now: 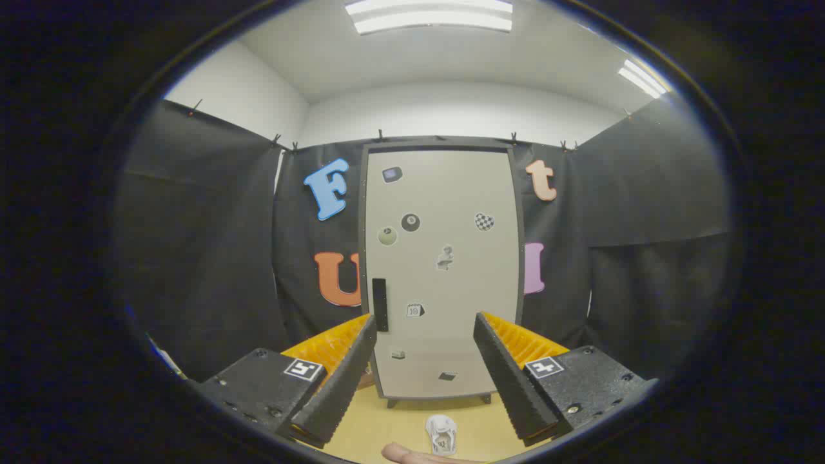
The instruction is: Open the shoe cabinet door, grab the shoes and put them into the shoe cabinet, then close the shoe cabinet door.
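Note:
A tall pale shoe cabinet (445, 270) stands upright against the booth's back wall, its door shut and dotted with several small stickers. A dark vertical handle (379, 304) sits on the door's left edge, just beyond my left finger. My gripper (425, 325) is open, fingers spread wide with nothing between them, aimed at the lower half of the door from a short distance. A small white shoe (442, 434) lies on the wooden floor (387, 425) below and between the fingers, in front of the cabinet.
A person's fingertip (412, 455) shows on the floor near the shoe. Black cloth walls close in on both sides of the cabinet. The cabinet rests on short dark feet (392, 403).

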Motion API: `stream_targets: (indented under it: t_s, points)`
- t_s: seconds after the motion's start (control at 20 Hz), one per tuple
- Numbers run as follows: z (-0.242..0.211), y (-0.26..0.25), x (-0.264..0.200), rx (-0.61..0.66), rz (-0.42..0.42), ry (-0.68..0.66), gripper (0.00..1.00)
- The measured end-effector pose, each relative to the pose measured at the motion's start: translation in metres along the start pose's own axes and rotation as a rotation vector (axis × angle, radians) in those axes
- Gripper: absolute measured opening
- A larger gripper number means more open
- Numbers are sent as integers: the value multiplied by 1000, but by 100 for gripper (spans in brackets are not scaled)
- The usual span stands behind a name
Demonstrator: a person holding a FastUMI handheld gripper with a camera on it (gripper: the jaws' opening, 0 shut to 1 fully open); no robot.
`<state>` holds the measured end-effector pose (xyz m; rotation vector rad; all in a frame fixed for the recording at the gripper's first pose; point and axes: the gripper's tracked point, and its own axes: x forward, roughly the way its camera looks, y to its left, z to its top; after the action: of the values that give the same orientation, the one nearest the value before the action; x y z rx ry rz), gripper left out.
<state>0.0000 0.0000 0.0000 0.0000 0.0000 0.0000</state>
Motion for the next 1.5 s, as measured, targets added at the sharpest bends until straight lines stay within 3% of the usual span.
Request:
stream_targets:
  t_s: [0.7,0.9,1.5]
  points:
    - [-10,16,36,-2,35,15,99]
    - [-16,41,70,-10,99,-6,99]
    - [-54,89,189,-6,186,-43,99]
